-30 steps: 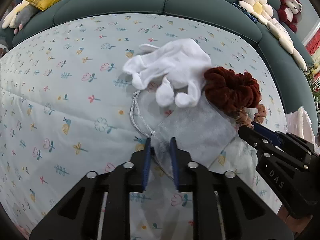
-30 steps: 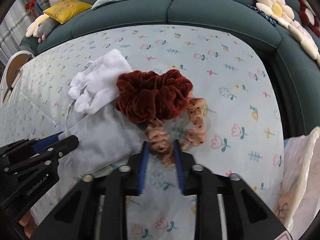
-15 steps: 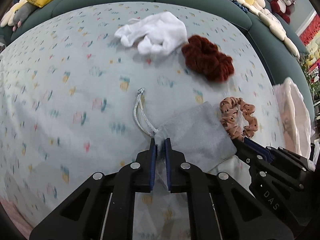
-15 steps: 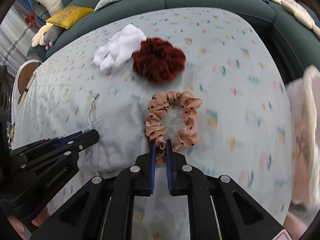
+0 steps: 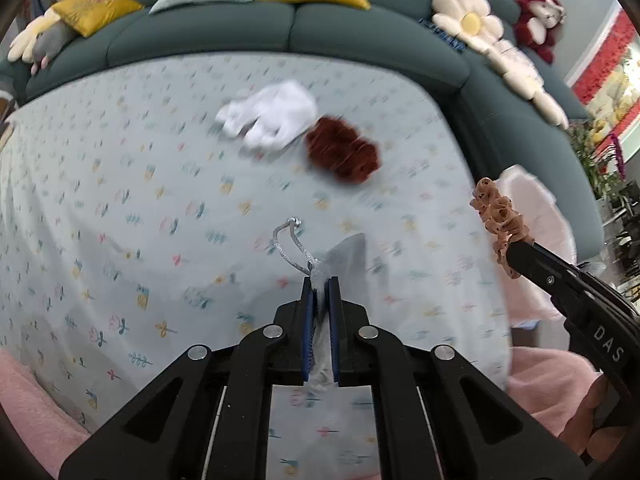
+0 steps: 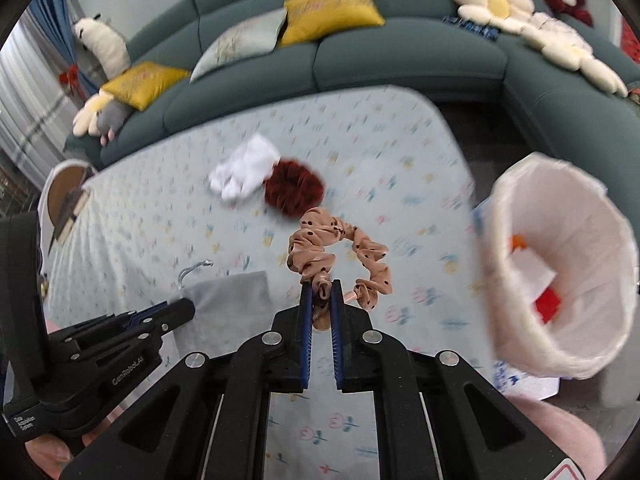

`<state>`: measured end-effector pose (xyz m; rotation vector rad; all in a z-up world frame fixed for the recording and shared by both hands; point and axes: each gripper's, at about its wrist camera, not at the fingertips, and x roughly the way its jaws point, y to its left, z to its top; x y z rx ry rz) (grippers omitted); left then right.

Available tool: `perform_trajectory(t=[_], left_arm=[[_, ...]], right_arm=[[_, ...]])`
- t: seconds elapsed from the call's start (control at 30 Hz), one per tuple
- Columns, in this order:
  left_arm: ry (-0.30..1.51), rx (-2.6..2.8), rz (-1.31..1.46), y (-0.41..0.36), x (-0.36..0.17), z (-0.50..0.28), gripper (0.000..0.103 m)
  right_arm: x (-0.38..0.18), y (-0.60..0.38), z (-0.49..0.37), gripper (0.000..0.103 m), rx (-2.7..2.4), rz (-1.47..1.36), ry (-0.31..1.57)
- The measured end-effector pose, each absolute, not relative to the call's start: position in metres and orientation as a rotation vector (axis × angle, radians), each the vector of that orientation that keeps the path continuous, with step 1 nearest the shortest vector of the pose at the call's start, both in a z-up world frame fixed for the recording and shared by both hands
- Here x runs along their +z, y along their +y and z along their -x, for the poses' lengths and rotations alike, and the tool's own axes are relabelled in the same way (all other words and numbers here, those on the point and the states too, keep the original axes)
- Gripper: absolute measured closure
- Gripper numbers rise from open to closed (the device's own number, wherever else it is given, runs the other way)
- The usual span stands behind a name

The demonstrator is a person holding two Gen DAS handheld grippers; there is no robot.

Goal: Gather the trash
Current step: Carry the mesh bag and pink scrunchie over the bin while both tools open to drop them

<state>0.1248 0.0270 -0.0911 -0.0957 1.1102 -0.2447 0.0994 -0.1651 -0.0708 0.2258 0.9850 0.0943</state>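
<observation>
Flowery tablecloth [image 5: 120, 208]: left gripper [image 5: 320, 284] pinches the grey pouch [image 6: 232, 300], right gripper [image 6: 321, 292] pinches the dotted scrunchie [image 6: 336, 248] (bin [image 6: 560, 272] off the right edge).

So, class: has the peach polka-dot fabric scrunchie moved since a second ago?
Yes. The peach polka-dot fabric scrunchie, then touching the dark red velvet scrunchie on the table, now hangs clear of it in the right hand-held gripper, nearer the white-lined bin.

A grey drawstring pouch [image 5: 346, 256] hangs pinched at its mouth above the flowered tablecloth [image 5: 140, 200], its silver cord [image 5: 290, 242] looping free. A peach dotted scrunchie [image 6: 336, 256] dangles above the cloth too, while a white glove [image 5: 272, 118] and a dark red scrunchie [image 5: 342, 152] lie touching on it.
</observation>
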Motion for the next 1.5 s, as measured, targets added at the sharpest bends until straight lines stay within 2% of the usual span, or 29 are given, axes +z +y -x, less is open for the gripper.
perform_trajectory(t=[0.27, 0.6, 1.13, 1.23, 1.27, 1.3, 1.37, 1.5], left_arm=[[1.009, -0.336, 0.080, -0.017, -0.031, -0.123, 0.097], [0.940, -0.473, 0.049, -0.095, 0.014, -0.129, 0.097], [0.932, -0.628, -0.063, -0.204, 0.016, -0.133, 0.096], [0.943, -0.641, -0.060, -0.213, 0.012, -0.134, 0.092], [0.942, -0.635, -0.060, -0.214, 0.011, -0.134, 0.085], [0.939, -0.627, -0.061, -0.216, 0.010, -0.134, 0.073], [0.930, -0.619, -0.058, -0.219, 0.011, -0.133, 0.065], [0.926, -0.613, -0.069, -0.221, 0.009, -0.132, 0.065]], right_arm=[[-0.020, -0.217, -0.083, 0.095, 0.023, -0.262, 0.866], [0.017, -0.286, -0.070, 0.095, -0.080, -0.276, 0.783], [0.024, -0.360, -0.064, 0.091, -0.189, -0.273, 0.772], [0.023, -0.364, -0.065, 0.085, -0.209, -0.269, 0.763], [0.023, -0.365, -0.065, 0.076, -0.212, -0.271, 0.760], [0.023, -0.366, -0.065, 0.073, -0.215, -0.272, 0.754], [0.024, -0.368, -0.065, 0.072, -0.221, -0.275, 0.750], [0.025, -0.372, -0.064, 0.067, -0.224, -0.284, 0.739]])
